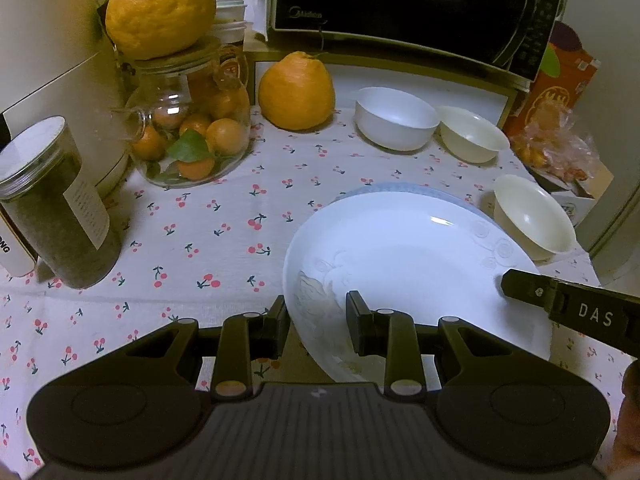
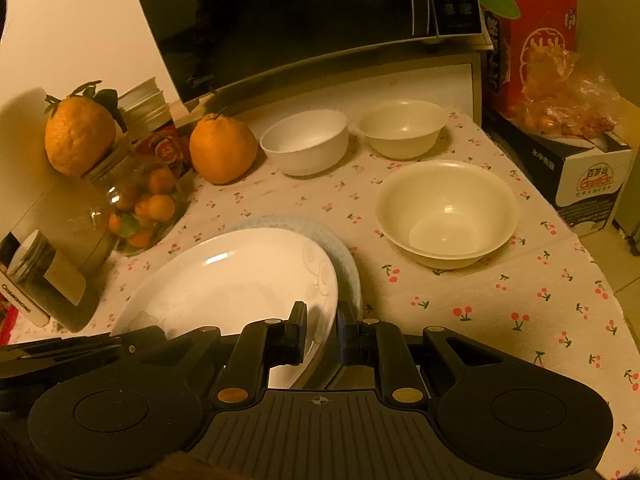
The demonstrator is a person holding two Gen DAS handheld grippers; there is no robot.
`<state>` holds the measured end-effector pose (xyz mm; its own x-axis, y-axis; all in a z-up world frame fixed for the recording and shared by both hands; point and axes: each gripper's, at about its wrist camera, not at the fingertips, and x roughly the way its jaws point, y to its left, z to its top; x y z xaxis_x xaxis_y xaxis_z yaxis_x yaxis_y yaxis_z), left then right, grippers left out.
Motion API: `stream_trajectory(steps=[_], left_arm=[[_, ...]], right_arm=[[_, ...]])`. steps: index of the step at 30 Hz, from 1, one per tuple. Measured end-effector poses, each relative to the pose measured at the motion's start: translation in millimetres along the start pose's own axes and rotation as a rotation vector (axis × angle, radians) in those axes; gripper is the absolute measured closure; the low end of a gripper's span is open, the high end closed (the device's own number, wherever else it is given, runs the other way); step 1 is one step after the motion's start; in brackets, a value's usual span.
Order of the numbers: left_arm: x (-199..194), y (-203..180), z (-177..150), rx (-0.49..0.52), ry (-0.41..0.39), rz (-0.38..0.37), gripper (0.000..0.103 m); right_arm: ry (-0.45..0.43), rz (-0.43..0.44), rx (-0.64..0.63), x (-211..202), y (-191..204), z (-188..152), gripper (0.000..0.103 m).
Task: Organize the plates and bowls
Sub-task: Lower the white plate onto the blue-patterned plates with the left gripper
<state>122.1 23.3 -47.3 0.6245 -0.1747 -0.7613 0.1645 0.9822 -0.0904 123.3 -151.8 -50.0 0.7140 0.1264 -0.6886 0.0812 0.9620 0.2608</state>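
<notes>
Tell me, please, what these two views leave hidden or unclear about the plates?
- Blue plate, both views: the white plate covers all but its far rim.
- White plate's near edge, left wrist view: hidden behind the left tongs.
- Whether the plates touch, right wrist view: the right tongs block the gap.

A home kitchen corner: a microwave (image 1: pixel 400 4) over a cherry-print cloth (image 1: pixel 224 236) on the bench (fruit jar (image 1: pixel 192 136), bowls (image 2: pixel 448 212), large oranges (image 1: pixel 297 92)).
</notes>
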Motion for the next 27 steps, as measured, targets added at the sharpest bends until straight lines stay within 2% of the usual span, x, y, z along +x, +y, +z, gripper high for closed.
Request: stream_trajectory(steps=[16,27], left_arm=[[-3,-10,-2,0.077,-0.02,0.069,0.076],[-3,-12,-3,0.1,-0.015,0.073,0.081]], right_arm=[[-0.005,-0.066,-0.109,-5,14,-1,0.09],[-0.002,-0.098,-0.145,-7,18,-1,0.09]])
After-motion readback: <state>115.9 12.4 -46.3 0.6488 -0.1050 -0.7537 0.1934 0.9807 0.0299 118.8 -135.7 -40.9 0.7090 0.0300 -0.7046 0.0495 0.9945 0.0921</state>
